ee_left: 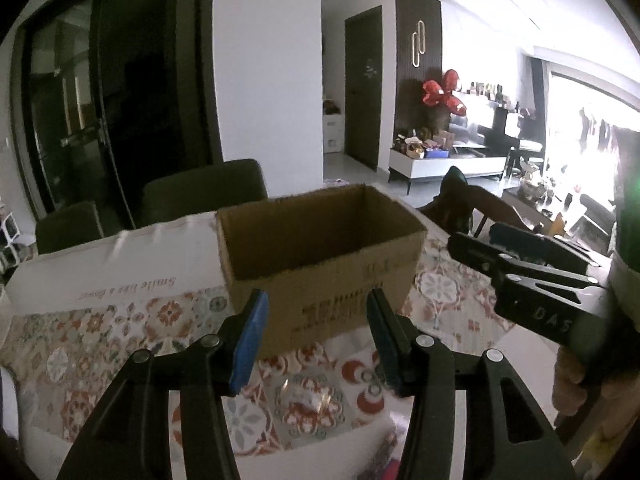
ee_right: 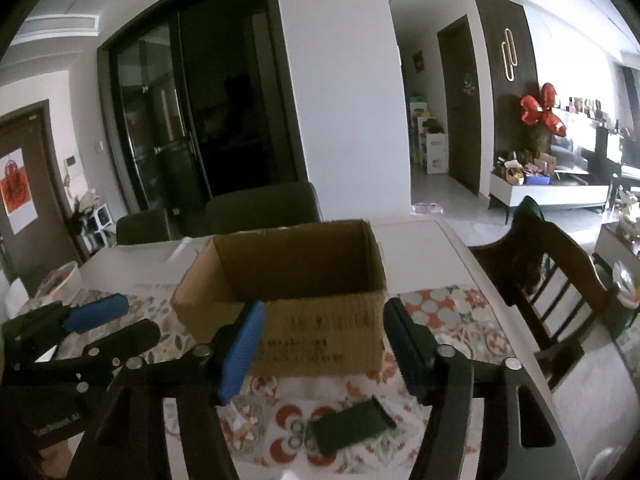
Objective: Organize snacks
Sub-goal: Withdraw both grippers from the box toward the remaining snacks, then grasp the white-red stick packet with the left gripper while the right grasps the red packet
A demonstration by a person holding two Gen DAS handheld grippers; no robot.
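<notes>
An open brown cardboard box stands on the patterned tablecloth, also in the right wrist view. My left gripper is open and empty, held just in front of the box. My right gripper is open and empty, also in front of the box; it shows at the right of the left wrist view. A dark green snack packet lies flat on the cloth below and between the right gripper's fingers. A small clear-wrapped item lies on the cloth below the left gripper.
The white table carries a patterned cloth. Dark chairs stand behind it and a wooden chair at the right. A bowl-like container sits at the table's far left. The left gripper shows at left.
</notes>
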